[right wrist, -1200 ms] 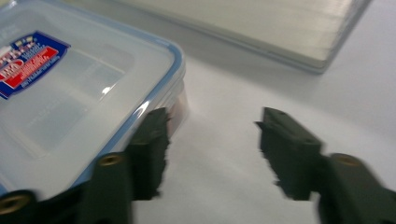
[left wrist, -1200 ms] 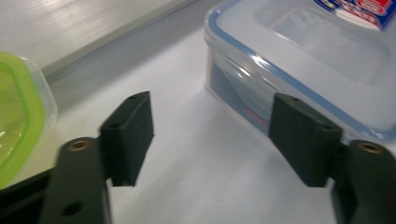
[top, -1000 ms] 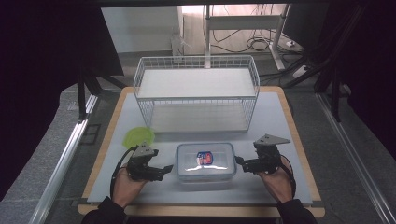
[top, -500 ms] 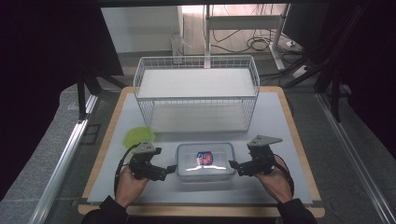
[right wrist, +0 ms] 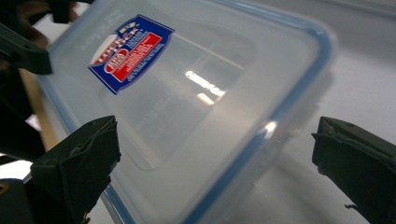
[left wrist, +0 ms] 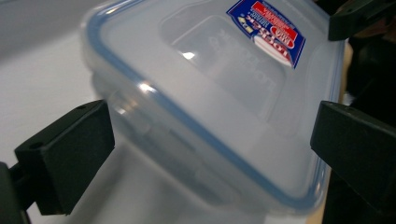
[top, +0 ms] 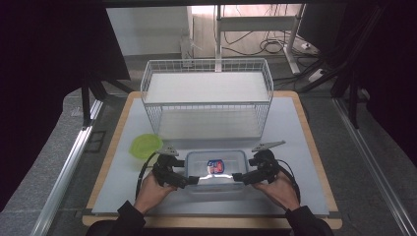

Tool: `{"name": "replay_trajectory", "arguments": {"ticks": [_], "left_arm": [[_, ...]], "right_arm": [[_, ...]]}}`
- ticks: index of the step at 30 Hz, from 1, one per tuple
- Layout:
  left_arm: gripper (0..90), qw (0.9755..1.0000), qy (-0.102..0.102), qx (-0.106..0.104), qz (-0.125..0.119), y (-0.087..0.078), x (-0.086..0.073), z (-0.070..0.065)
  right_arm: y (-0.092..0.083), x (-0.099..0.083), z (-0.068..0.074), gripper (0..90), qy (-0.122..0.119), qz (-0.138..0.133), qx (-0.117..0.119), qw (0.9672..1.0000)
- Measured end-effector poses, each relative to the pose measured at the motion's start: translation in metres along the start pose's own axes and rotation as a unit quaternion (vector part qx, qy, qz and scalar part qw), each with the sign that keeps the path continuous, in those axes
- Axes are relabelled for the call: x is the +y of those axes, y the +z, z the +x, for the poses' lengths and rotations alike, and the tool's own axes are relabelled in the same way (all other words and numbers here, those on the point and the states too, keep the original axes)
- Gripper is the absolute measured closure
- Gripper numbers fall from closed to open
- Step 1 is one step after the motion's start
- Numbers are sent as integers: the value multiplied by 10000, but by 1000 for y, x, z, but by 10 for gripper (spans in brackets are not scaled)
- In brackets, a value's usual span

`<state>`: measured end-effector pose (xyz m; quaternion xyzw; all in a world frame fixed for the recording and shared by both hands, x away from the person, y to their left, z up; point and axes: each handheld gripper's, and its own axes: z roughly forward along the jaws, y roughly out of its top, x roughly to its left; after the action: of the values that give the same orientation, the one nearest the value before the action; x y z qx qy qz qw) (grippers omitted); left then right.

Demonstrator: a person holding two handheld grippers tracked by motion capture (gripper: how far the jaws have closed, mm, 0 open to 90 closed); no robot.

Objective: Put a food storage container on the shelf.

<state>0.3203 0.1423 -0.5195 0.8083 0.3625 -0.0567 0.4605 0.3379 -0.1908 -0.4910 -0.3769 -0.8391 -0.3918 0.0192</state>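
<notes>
Item: clear plastic food container (top: 215,169) with a blue-sealed snap lid and a red-and-blue label (top: 215,166) on top, resting near the front edge of the pale grey surface (top: 295,128), between my two hands. My left tool (top: 191,180) sits at the container's left end, jaws spread wide; in the left gripper view the two black jaws stand apart on either side of the container's (left wrist: 210,93) near corner, with no contact I can make out. My right tool (top: 238,177) sits at the container's right end, jaws likewise spread; in the right gripper view the lid (right wrist: 187,93) lies between and beyond them, label (right wrist: 130,49) toward the far left. Behind the container: a white wire basket (top: 206,96), open at the top, standing on the same surface. Left of the container, just beyond my left hand (top: 152,189): a lime-green bowl (top: 146,145). My right hand (top: 278,187) grips its tool from below.
</notes>
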Motion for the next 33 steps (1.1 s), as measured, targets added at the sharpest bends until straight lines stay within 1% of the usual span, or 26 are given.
{"name": "replay_trajectory", "arguments": {"ticks": [1,2,3,4,5,6,7,8,9,10,11,12,13,14,15,16,18,23,24,26,27,29,30,31,32,33], "left_arm": [[0,10000,-45,7,-17,1,1,2],[0,9999,-101,-35,-35,1,1,3],[0,9999,-101,-35,-35,1,1,3],[0,9997,-223,-122,-13,2,0,5],[0,9997,-223,-122,-13,2,0,5],[0,9991,-369,-182,47,3,-1,6],[0,9991,-369,-182,47,3,-1,6],[0,9988,-421,-217,100,3,-1,6],[0,9988,-415,-216,154,2,-1,5],[0,9985,-439,-229,237,2,0,4],[0,9983,-458,-217,295,2,0,2],[16,9984,-417,-156,336,-1,1,-1],[30,9984,-417,-156,336,-1,1,-1],[53,9988,-340,-87,349,-4,1,-5],[77,9989,-320,-59,335,-6,1,-6],[98,9989,-320,-59,335,-6,1,-6],[142,9992,-345,-54,196,-11,-1,-6],[219,9994,-305,-113,89,-18,-8,-9],[246,9995,-297,-143,28,-21,-10,-10],[345,9984,-449,-303,-188,-27,-16,-7],[387,9980,-471,-348,-249,-29,-18,-7],[408,9981,-444,-331,-270,-30,-19,-8],[408,9983,-426,-286,-273,-30,-19,-10],[416,9985,-415,-233,-276,-30,-19,-12],[426,9979,-485,-195,-376,-31,-20,-15],[440,9979,-485,-195,-376,-31,-20,-15]], "right_arm": [[2,0,-1,13,66,24,95,9999],[5,1,-1,15,123,33,181,9998],[5,1,-1,15,123,33,181,9998],[8,1,-2,4,265,74,282,9992],[8,1,-2,4,265,74,282,9992],[9,2,-4,7,354,73,312,9989],[9,2,-4,7,354,73,312,9989],[9,2,-4,10,374,84,318,9988],[8,2,-4,35,406,111,302,9987],[8,2,-4,35,406,111,302,9987],[6,2,-3,54,418,138,311,9985],[2,1,-5,98,479,159,355,9981],[1,0,-6,110,520,170,401,9977],[0,-1,-7,121,551,177,421,9974],[-2,-2,-7,132,563,192,433,9973],[-4,-2,-6,146,525,214,435,9974],[-6,-3,-5,164,467,223,434,9977],[-13,-8,-3,232,478,216,491,9974],[-15,-9,-3,267,518,168,483,9973],[-21,-11,-3,345,559,-15,504,9972],[-25,-12,-3,377,572,-94,516,9970],[-28,-12,-1,393,537,-119,486,9973],[-28,-12,-1,393,537,-119,486,9973],[-29,-13,2,408,584,-114,425,9973],[-30,-14,2,420,610,-141,412,9972],[-30,-14,2,420,610,-141,412,9972]]}}
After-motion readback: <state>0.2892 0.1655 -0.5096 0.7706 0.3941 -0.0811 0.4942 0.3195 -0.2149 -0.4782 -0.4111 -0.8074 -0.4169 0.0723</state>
